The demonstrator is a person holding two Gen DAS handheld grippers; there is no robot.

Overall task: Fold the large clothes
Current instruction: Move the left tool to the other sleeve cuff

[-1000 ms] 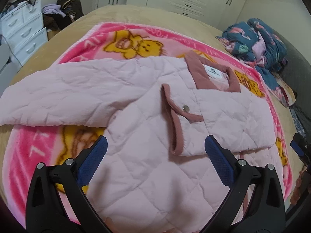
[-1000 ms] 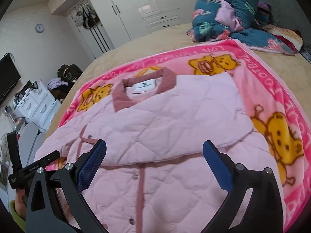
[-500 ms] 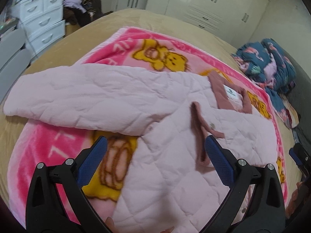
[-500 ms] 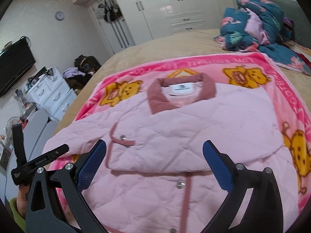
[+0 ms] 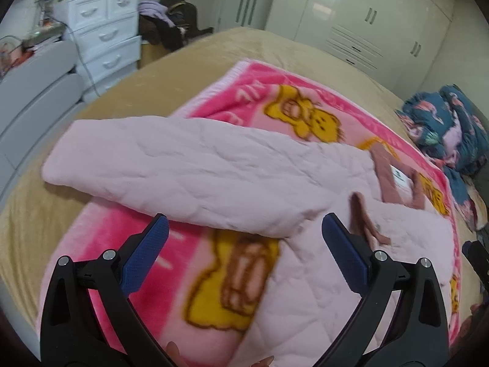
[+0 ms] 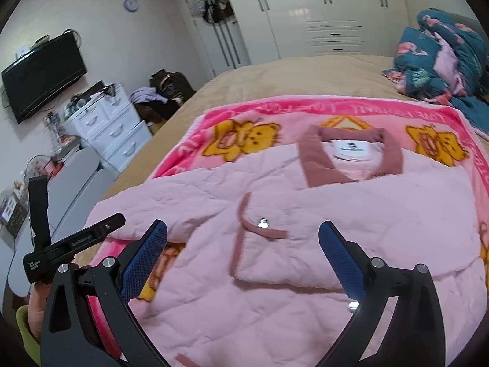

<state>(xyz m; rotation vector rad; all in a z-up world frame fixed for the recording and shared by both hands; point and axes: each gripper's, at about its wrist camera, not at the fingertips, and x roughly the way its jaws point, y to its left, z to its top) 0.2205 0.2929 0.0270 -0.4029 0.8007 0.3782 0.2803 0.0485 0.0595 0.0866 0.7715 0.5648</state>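
Left gripper (image 5: 244,241): jaws spread wide, nothing between them, hanging over the blanket (image 5: 232,275) just short of the outstretched sleeve (image 5: 189,177).

Jacket (image 6: 321,229): pink, quilted, lies face up on the blanket in the middle of the bed (image 6: 305,73). Collar (image 6: 351,156) at the jacket's far end. One sleeve is folded across the chest, cuff (image 6: 259,244) near the snap line. The other sleeve runs out from the jacket's left side, past the blanket edge onto bare bed.

Handling, my read: soft and puffy, light for its size, will not crease sharply and may spring back out of a fold. Surface looks matte, probably not slippery. Snaps are the only hard bits. I would pinch the outstretched sleeve near its end, through both layers, and carry it across the chest onto the first sleeve. A bite on the top layer alone could slide off.

Right gripper (image 6: 243,250): jaws also spread, empty, above the jacket's lower front.

Containers: drawers (image 6: 113,128) left of the bed, shut, contents unseen, clutter on top too small to tell. Bundle (image 6: 443,52) of dark floral cloth lies right of the collar, well apart from the jacket.
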